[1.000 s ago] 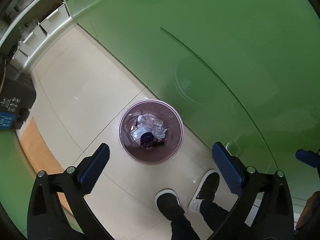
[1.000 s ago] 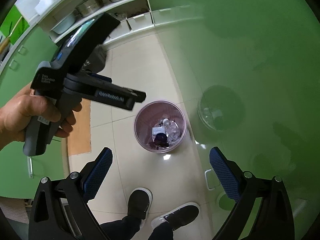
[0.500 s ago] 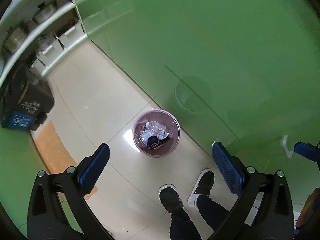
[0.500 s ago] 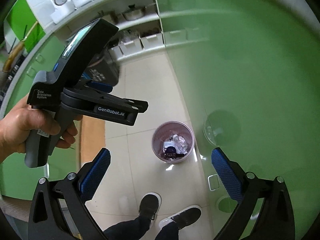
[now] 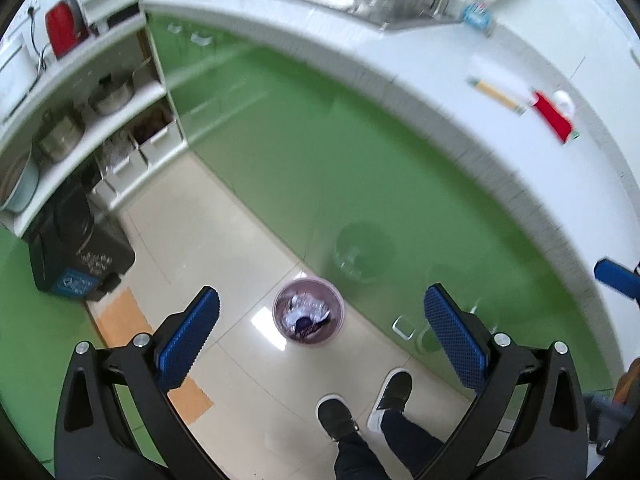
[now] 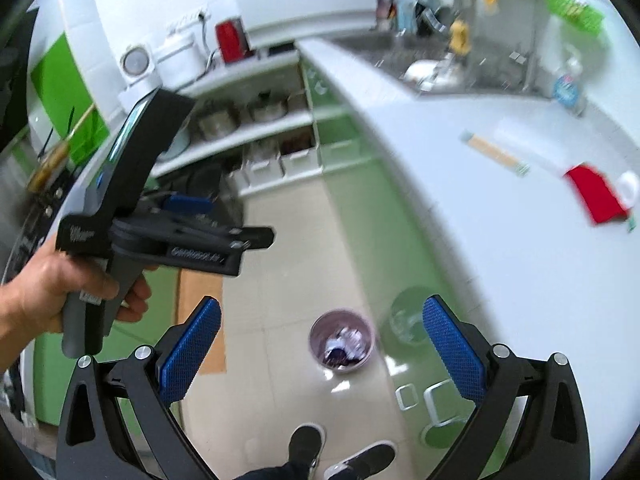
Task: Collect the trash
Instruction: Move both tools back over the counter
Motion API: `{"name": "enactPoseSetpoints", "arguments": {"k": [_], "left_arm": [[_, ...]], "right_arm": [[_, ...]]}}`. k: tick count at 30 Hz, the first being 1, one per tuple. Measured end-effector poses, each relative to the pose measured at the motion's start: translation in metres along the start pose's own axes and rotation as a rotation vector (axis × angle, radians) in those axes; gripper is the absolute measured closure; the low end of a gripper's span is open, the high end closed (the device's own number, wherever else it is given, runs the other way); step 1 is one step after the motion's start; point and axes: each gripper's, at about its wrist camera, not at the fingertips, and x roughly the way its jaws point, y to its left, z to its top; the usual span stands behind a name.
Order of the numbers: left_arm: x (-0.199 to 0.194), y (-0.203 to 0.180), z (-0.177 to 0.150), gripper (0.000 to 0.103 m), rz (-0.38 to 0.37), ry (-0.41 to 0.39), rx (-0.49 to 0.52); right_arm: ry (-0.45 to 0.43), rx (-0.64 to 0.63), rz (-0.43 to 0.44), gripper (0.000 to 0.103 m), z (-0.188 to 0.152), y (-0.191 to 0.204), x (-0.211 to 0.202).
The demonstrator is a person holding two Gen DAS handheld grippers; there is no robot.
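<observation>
Both jaws gape wide, holding nothing: my left gripper [image 5: 320, 334] and right gripper [image 6: 322, 346]. Low in the frame's centre, the trash-filled bin [image 5: 309, 311] stands on the floor; a red wrapper [image 5: 553, 117] lies upper right on the counter [image 5: 460, 92].

Both wrist views look steeply down from high above the floor – sharing the distant bin [image 5: 308, 311] [image 6: 342, 339] and the white counter [image 5: 500, 120] [image 6: 500, 200] at right.
</observation>
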Motion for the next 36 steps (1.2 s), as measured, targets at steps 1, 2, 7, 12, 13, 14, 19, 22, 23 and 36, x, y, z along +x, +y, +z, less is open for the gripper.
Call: {"name": "enactPoseSetpoints", "arguments": {"k": [1,2,7,12,13,14,19,22,23,36], "left_arm": [[-0.006,-0.005,0.005,0.003,-0.007,-0.009,0.004],[-0.011,-0.01,0.009,0.003,-0.014,-0.015,0.009],[-0.031,-0.036,0.03,0.003,-0.036,-0.045,0.052],[-0.049,-0.071,0.051,0.003,-0.062,-0.073,0.106],[-0.05,-0.077,0.054,0.003,-0.067,-0.075,0.113],[-0.052,-0.083,0.058,0.003,-0.073,-0.076,0.123],[-0.055,-0.118,0.08,0.003,-0.111,-0.089,0.183],[-0.05,-0.135,0.093,0.003,-0.133,-0.083,0.217],[-0.047,-0.141,0.098,0.003,-0.139,-0.081,0.229],[-0.002,-0.186,0.146,0.003,-0.131,-0.034,0.285]], "right_arm": [[-0.014,0.004,-0.011,0.006,0.005,-0.005,-0.008],[-0.03,0.008,-0.024,0.006,0.01,-0.011,-0.016],[-0.073,0.037,-0.082,0.006,0.023,-0.043,-0.043],[-0.105,0.073,-0.129,0.006,0.033,-0.071,-0.069],[-0.111,0.081,-0.138,0.006,0.035,-0.077,-0.074],[-0.117,0.091,-0.147,0.006,0.037,-0.084,-0.079],[-0.134,0.124,-0.181,0.006,0.048,-0.114,-0.099],[-0.134,0.139,-0.2,0.006,0.05,-0.133,-0.105],[-0.134,0.145,-0.205,0.006,0.051,-0.14,-0.107],[-0.107,0.2,-0.253,0.006,0.057,-0.207,-0.11]]}}
